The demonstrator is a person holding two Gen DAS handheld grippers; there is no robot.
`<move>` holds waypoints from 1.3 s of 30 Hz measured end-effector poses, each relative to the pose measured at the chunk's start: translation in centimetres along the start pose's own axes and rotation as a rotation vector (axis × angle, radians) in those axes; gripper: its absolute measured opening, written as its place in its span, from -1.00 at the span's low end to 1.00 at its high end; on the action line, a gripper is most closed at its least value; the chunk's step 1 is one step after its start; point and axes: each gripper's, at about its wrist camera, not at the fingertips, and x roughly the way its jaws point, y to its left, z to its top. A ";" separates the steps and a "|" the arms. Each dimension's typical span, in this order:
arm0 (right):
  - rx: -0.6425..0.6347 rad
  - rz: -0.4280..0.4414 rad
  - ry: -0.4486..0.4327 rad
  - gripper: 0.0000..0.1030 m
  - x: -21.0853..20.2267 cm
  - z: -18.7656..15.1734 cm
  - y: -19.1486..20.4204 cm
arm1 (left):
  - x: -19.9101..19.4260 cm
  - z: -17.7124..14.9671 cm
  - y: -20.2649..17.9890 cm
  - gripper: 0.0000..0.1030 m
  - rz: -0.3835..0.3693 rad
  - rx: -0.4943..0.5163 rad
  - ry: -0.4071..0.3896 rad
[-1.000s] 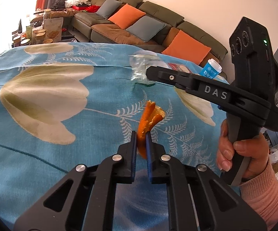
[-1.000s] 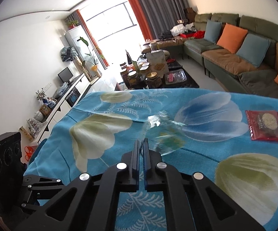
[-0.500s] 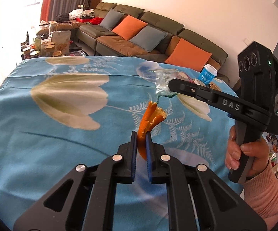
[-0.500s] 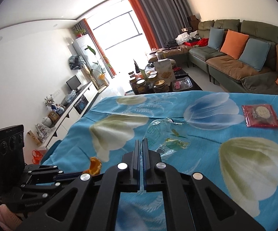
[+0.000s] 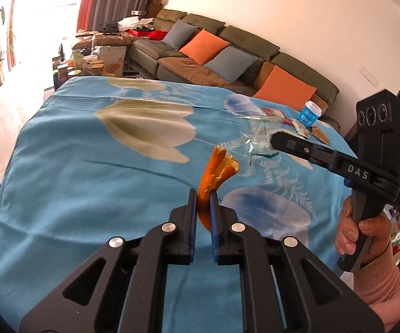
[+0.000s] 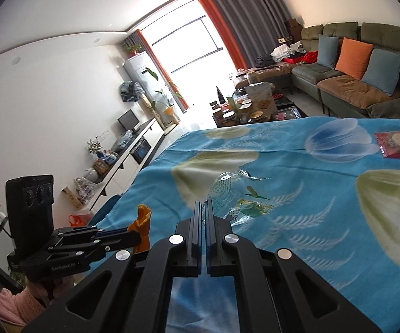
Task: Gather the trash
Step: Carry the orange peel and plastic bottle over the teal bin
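My left gripper [image 5: 203, 194] is shut on an orange peel [image 5: 216, 168] and holds it above the blue flowered tablecloth [image 5: 89, 166]. The peel also shows in the right wrist view [image 6: 141, 222], in the left gripper [image 6: 137, 238]. My right gripper [image 6: 203, 204] is shut on the edge of a crumpled clear plastic wrapper [image 6: 238, 197] and holds it over the cloth. In the left wrist view the right gripper [image 5: 274, 140] meets the wrapper [image 5: 258, 133] at the right.
A red snack packet [image 6: 396, 144] lies on the cloth at the far right. More packets [image 5: 299, 127] and a blue-and-white cup [image 5: 310, 113] sit at the table's far corner. A sofa with cushions [image 5: 227, 55] stands beyond the table.
Both grippers have pulled back and up from the table with their loads. The wrapper now hangs from my right gripper, lifted off the cloth. The view of the table has widened.
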 end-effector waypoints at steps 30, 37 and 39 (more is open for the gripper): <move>-0.046 0.167 0.042 -0.98 2.7 -2.0 6.7 | -6.8 -3.4 4.0 -0.82 0.105 -0.074 -0.070; -0.049 0.190 0.054 -0.98 3.2 -2.2 7.4 | -7.6 -3.9 4.4 -0.82 0.127 -0.087 -0.080; -0.054 0.197 0.056 -0.98 3.3 -2.2 7.7 | -7.9 -4.0 4.6 -0.82 0.132 -0.090 -0.082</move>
